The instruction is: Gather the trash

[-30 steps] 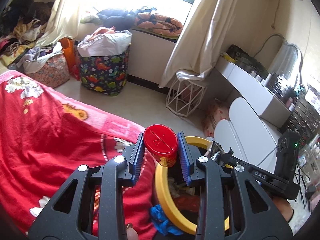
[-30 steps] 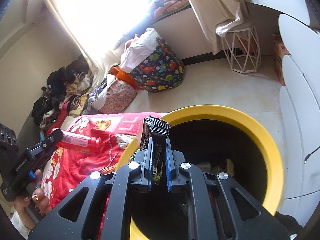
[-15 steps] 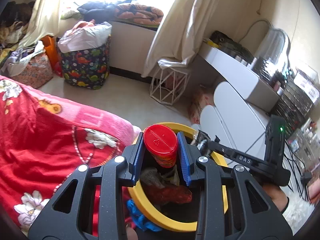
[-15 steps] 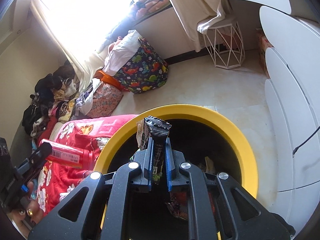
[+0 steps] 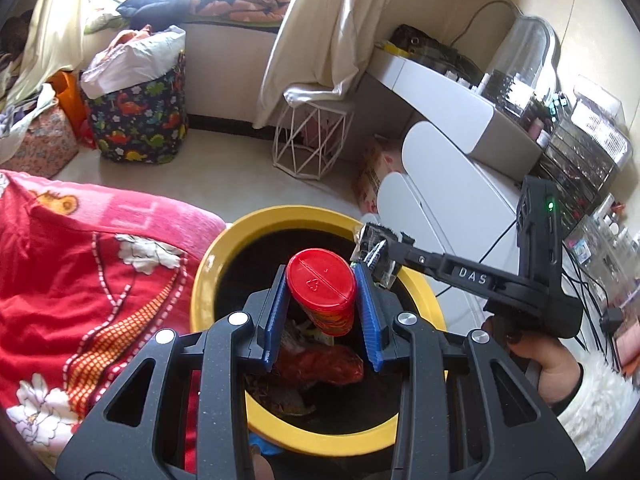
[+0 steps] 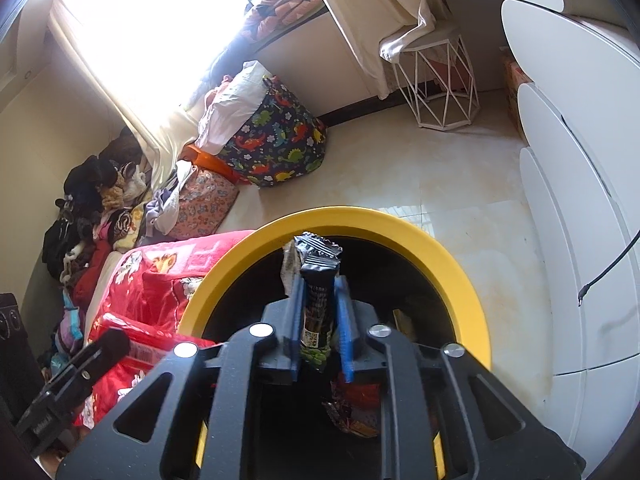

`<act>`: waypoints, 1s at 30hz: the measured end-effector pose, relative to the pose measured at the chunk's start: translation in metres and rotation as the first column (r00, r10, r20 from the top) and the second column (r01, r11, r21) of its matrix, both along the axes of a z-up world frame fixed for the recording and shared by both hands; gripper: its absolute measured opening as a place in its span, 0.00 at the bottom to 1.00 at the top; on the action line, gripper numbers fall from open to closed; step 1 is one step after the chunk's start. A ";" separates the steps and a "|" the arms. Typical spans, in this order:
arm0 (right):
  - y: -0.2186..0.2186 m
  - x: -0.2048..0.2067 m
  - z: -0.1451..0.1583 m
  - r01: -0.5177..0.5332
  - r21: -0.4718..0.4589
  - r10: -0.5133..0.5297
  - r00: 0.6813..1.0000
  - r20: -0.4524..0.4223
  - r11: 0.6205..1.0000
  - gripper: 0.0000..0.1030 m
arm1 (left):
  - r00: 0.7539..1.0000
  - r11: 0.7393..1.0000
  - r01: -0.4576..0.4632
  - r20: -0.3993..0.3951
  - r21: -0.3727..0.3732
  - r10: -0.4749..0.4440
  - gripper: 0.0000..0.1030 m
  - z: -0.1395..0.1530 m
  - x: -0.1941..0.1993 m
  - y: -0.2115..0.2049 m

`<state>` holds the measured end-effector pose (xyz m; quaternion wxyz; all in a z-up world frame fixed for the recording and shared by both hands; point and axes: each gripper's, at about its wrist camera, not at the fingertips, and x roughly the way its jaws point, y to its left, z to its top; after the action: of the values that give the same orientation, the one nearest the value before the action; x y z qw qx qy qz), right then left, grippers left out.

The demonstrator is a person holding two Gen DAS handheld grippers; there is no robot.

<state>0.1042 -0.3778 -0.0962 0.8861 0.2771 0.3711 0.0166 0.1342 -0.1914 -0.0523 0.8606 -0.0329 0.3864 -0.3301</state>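
Over the yellow bin [image 5: 224,248], the left gripper [image 5: 321,300] clamps a red-capped can [image 5: 321,284]; the right gripper's [image 6: 319,320] jaws are opening, a dark wrapper [image 6: 318,280] between them.

Pale tile floor [image 6: 460,184] is carrying yellow-rimmed bin [image 5: 280,218] w/ wrappers inside, dino-print basket [image 5: 140,120], white wire stool [image 5: 312,140] & floral bag [image 6: 204,204], w/ red floral blanket [image 5: 80,280] lying just beside bin.

My left gripper [image 5: 322,308] pointed downward, jaws clamped tight. My right gripper [image 6: 320,322], at its two o'clock, was opening its jaws.
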 end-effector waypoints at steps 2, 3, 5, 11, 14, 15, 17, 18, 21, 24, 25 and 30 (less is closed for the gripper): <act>-0.003 -0.001 0.000 0.004 0.004 -0.004 1.000 0.000 1.000 0.27 | 1.000 1.000 0.003 -0.026 -0.001 -0.003 0.35 -0.004 0.002 -0.001; -0.004 -0.002 0.000 0.009 0.001 -0.009 1.000 0.000 1.000 0.30 | 0.999 1.000 -0.004 -0.033 0.006 0.004 0.47 -0.006 0.003 -0.002; -0.006 -0.004 0.000 0.014 -0.003 -0.014 1.000 -0.001 1.000 0.34 | 1.000 1.000 -0.006 -0.022 0.031 0.006 0.51 -0.007 0.001 -0.003; -0.012 -0.009 -0.001 0.027 -0.008 -0.027 1.000 -0.004 1.000 0.44 | 1.000 0.998 -0.024 -0.007 0.054 0.024 0.74 -0.007 -0.002 -0.003; -0.013 -0.012 0.000 0.025 -0.018 -0.025 1.000 -0.003 1.000 0.47 | 0.999 0.997 -0.043 -0.001 0.058 0.043 0.82 -0.005 -0.002 0.000; -0.013 -0.014 0.001 0.025 -0.023 -0.025 1.000 -0.002 0.999 0.51 | 0.999 0.997 -0.050 0.003 0.061 0.050 0.86 -0.004 -0.002 0.001; -0.013 -0.017 0.002 0.029 -0.035 -0.029 1.000 0.004 0.999 0.60 | 0.998 0.996 -0.061 0.013 0.065 0.061 0.89 -0.002 -0.003 0.003; -0.013 -0.019 0.004 0.031 -0.041 -0.031 0.999 0.011 0.999 0.64 | 0.997 0.995 -0.070 0.019 0.068 0.069 0.89 -0.001 -0.004 0.005; -0.011 -0.025 0.009 0.037 -0.068 -0.035 0.999 0.022 0.997 0.73 | 0.995 0.993 -0.093 0.031 0.077 0.091 0.89 0.001 -0.005 0.009; -0.008 -0.028 0.013 0.037 -0.092 -0.035 0.999 0.029 0.995 0.78 | 0.993 0.990 -0.115 0.041 0.076 0.112 0.89 0.003 -0.008 0.015; -0.007 -0.029 0.014 0.038 -0.100 -0.035 0.999 0.032 0.994 0.79 | 0.992 0.990 -0.123 0.044 0.076 0.119 0.89 0.004 -0.008 0.017; 0.007 -0.038 0.025 0.034 -0.185 -0.022 0.997 0.071 0.982 0.86 | 0.985 0.984 -0.165 0.069 0.065 0.161 0.89 0.008 -0.014 0.032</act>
<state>0.0667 -0.3708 -0.0709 0.9205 0.1977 0.3365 -0.0210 0.1204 -0.1596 -0.0438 0.8973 -0.0236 0.3660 -0.2458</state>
